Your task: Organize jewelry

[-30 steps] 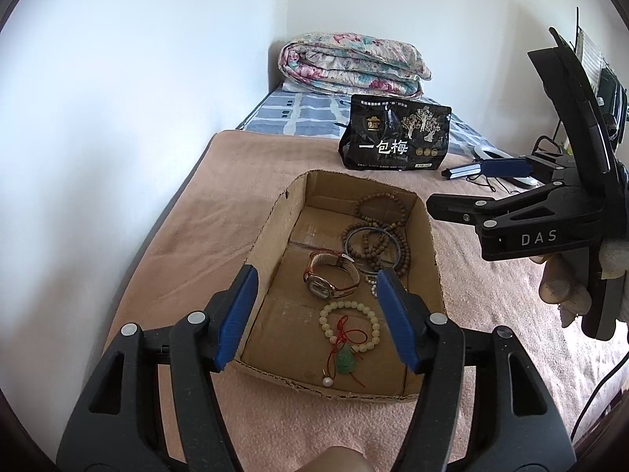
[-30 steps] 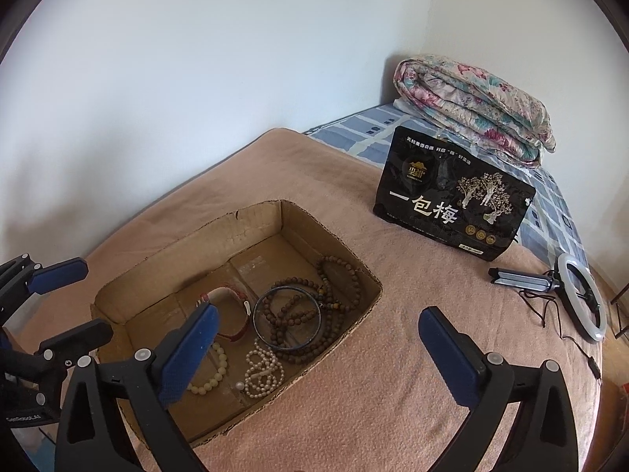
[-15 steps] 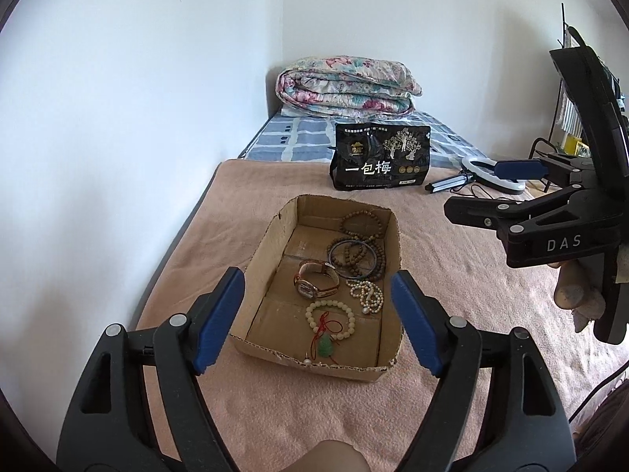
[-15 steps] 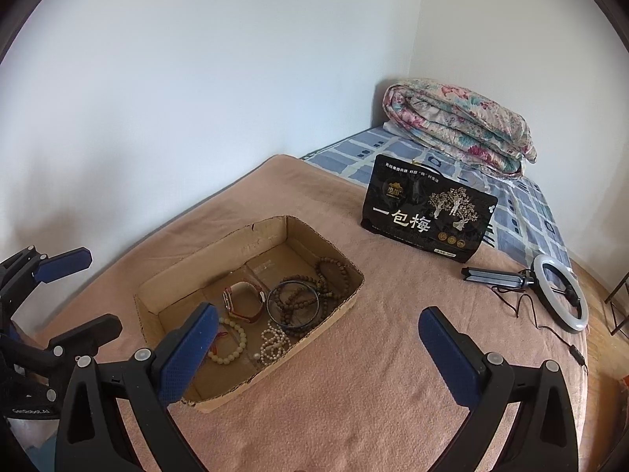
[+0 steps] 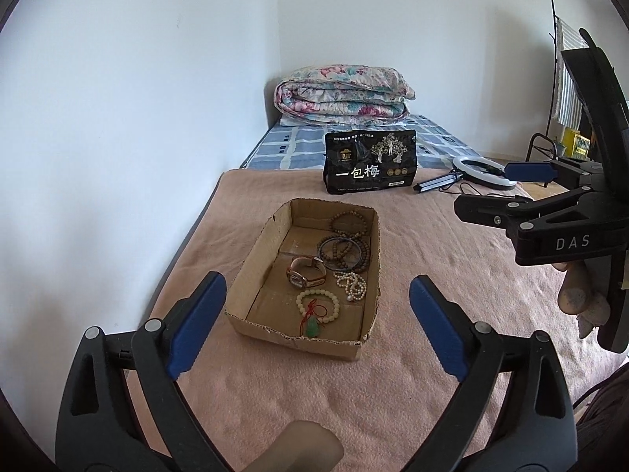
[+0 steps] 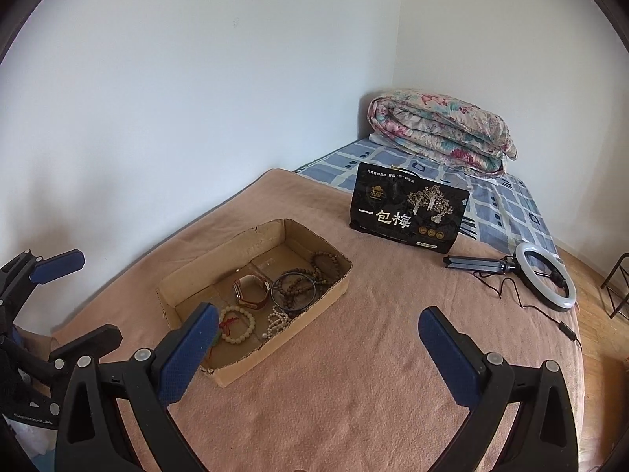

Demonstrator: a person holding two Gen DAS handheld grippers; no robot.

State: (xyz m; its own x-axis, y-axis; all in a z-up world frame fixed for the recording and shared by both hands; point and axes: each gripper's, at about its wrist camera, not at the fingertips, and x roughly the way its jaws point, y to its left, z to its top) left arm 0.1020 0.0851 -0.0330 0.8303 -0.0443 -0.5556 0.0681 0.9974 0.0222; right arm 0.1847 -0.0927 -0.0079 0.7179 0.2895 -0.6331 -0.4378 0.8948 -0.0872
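A pink blanket (image 5: 354,385) covers the near part of the bed. On it, towards the far end, a black bag with white Chinese lettering and a gold tree print (image 5: 369,161) stands upright. Just right of the bag a white ring light (image 6: 546,281) lies flat with its folded tripod legs and a thin cable. Beyond, a folded floral quilt (image 5: 342,94) rests on a blue checked sheet (image 6: 507,208) in the corner of the white walls.

White walls (image 6: 196,98) meeting at 1 o'clock; bed (image 6: 354,373) under pink blanket; folded floral quilt (image 6: 440,129); wooden floor (image 6: 589,295) at 3 o'clock.
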